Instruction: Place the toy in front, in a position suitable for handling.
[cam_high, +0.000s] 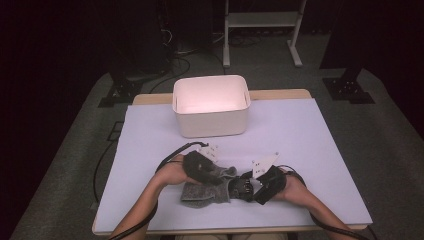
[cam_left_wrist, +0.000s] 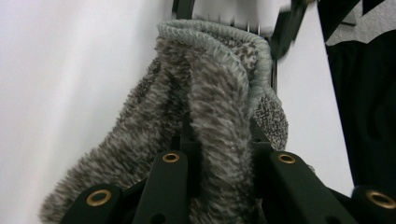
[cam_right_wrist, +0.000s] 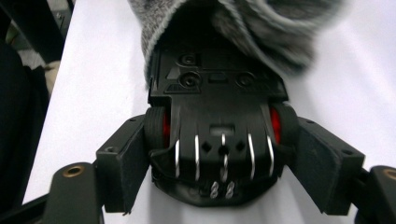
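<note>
At the near middle of the worktop (cam_high: 300, 130) I see a grey fuzzy sock (cam_high: 202, 192) with a black toy car (cam_high: 245, 186) partly inside its opening. My left gripper (cam_left_wrist: 219, 154) has its fingers closed narrow on a fold of the sock. My right gripper (cam_right_wrist: 219, 172) has its fingers set wide, clamping the car's sides. A white bin (cam_high: 211, 105) stands at the far side, apart from them.

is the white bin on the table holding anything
No, the white bin at the far side of the table shows a bare inside in the high view.
</note>
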